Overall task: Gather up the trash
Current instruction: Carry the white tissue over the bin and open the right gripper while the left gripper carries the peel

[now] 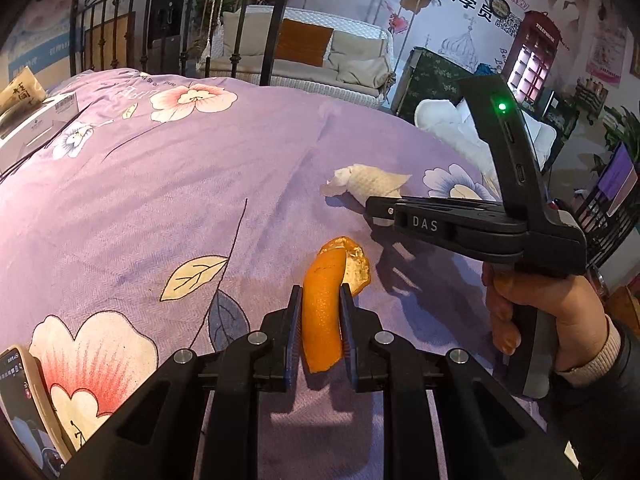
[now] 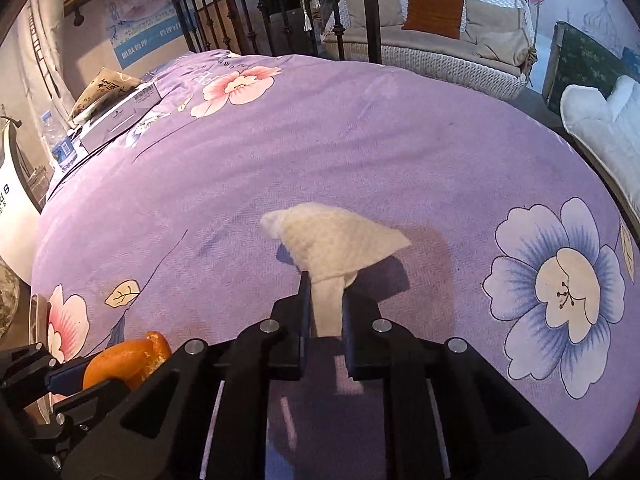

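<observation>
Both views are evenly and fairly brightly lit, sharp at the centre. The bedspread bulges from fisheye distortion, and corners fall to black. Soft shadows lie beneath the tissue. The far room looks slightly hazy.

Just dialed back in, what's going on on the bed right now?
A person is picking trash off the purple floral bedspread with two handheld claws. The left claw is shut on a piece of orange peel. The right claw is pinched on a crumpled white tissue, which still looks to rest on the cover. No bin shows in either view.
</observation>
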The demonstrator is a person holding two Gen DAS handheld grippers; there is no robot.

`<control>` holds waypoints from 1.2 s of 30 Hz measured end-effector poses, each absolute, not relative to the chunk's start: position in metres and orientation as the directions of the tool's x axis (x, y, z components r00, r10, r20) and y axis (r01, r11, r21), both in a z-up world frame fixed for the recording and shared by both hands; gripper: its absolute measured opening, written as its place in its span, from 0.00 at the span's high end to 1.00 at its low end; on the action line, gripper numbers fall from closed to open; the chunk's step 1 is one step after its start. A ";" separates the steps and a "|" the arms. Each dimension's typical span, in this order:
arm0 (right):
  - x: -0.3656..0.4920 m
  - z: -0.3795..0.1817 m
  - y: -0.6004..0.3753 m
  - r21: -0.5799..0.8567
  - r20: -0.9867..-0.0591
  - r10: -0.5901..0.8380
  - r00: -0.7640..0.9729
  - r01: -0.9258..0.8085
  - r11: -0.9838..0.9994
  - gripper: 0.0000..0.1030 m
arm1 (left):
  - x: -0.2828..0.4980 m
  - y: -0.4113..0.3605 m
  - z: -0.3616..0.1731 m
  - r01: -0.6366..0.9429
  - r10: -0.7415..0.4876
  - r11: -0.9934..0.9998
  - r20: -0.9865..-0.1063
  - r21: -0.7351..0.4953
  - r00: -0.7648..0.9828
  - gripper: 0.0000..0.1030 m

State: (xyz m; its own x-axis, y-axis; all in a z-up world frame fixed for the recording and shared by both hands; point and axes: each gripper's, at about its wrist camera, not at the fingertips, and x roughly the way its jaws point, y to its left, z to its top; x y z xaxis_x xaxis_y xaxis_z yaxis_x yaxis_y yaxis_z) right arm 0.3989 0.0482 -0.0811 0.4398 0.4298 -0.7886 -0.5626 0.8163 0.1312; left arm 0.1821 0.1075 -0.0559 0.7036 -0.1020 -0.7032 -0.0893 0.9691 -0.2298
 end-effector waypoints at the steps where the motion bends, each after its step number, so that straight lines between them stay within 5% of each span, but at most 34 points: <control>1: 0.395 -0.077 0.045 0.136 -0.783 0.436 0.444 -0.562 0.816 0.86 | 0.182 0.108 -0.056 -0.088 -0.105 0.969 -0.701 -0.232 0.705 0.82; 18: 0.288 -0.032 -0.051 0.137 -0.696 0.461 0.551 -0.529 0.838 0.86 | 0.149 0.060 -0.037 0.007 -0.161 0.972 -0.649 -0.234 0.743 0.82; 36: 0.222 -0.030 -0.183 0.222 -0.650 0.365 0.667 -0.292 0.930 0.86 | 0.130 -0.021 -0.025 0.196 -0.294 0.955 -0.620 -0.222 0.727 0.82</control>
State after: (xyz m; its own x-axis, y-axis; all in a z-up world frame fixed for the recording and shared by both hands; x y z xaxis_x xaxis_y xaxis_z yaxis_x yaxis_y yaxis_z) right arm 0.2221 -0.1826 -0.0297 0.6672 0.3645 -0.6496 -0.2921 0.9303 0.2220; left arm 0.1304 -0.0211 -0.0254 0.7273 -0.2936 -0.6203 0.1962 0.9551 -0.2221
